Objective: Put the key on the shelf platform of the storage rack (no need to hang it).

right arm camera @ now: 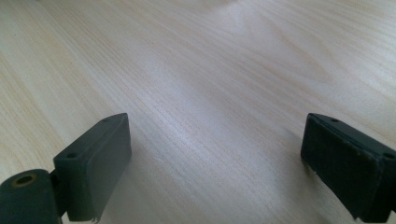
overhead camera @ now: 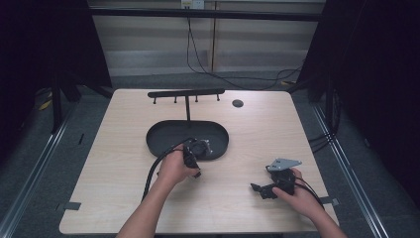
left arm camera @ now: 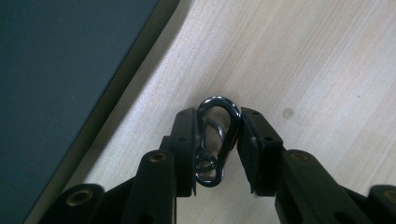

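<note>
A small shiny metal carabiner [left arm camera: 217,140] sits between the two black jaws of my left gripper [left arm camera: 218,122], which press on its two long sides just above the wooden table. In the high view my left gripper [overhead camera: 192,166] is at the front rim of a black oval tray [overhead camera: 163,136], pointing down. My right gripper [overhead camera: 261,190] hovers low over the table at the front right. Its jaws stand wide apart with only bare wood between them [right arm camera: 217,123].
A black T-shaped rack with several small hooks [overhead camera: 186,92] rises from the back of the tray. A dark round grommet [overhead camera: 237,103] sits in the tabletop at the back right. The tray's dark edge [left arm camera: 70,70] lies to the left of the left gripper.
</note>
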